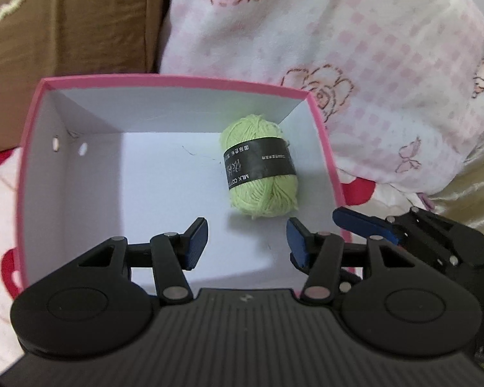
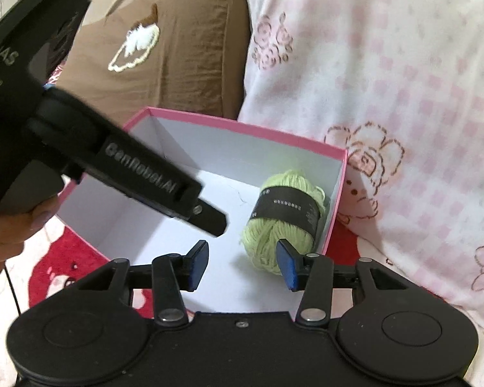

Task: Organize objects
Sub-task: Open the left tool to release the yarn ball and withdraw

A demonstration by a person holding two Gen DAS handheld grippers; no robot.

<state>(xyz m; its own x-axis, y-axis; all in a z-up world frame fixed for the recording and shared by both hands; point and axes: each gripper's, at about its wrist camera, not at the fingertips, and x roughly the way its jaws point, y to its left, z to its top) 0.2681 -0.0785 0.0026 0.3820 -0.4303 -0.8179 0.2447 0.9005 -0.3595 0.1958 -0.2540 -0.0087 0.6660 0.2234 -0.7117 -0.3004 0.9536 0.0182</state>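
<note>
A ball of light green yarn with a black paper band lies on the white floor of a pink box, close to its far right corner. My left gripper hovers over the box's near side, open, with nothing between its blue pads. In the right wrist view the yarn rests by the right wall of the box. My right gripper is open above the near edge; its right fingertip overlaps the yarn in the picture, and no pad presses on it. The left gripper's body reaches in from the upper left.
The box stands on bedding with red and white print. A brown pillow lies behind it and a pink-and-white flowered blanket is bunched against its right side. A hand holds the left gripper. The right gripper's finger shows beside the box.
</note>
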